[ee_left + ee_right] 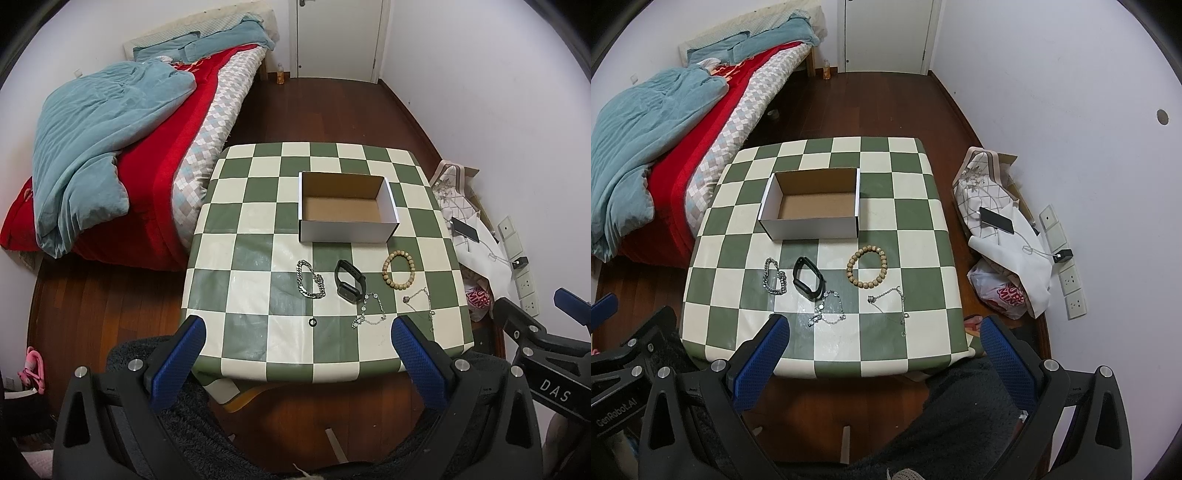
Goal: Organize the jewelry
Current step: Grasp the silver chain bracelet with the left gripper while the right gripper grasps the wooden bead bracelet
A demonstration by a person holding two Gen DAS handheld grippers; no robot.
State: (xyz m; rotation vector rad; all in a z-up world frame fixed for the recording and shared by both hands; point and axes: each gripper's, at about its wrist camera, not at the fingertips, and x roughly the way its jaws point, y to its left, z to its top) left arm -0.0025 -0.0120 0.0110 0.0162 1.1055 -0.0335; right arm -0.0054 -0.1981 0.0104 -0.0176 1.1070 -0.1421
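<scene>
On a checked table (236, 254), five pieces lie in front of an empty cardboard box (347, 229). From left: a silver curb-chain bracelet (309, 279), limp and likely slippery, best pinched across its links; a black smartwatch (349, 282), firm at the strap; a crystal chain (369, 312) and a fine pendant necklace (424, 302), both delicate and tangle-prone; and a rigid wooden bead bracelet (398, 270) behind them. The left gripper (295, 354) and right gripper (882, 352) hover spread wide, empty. Readable: "DAS", "GenRobot.AI".
</scene>
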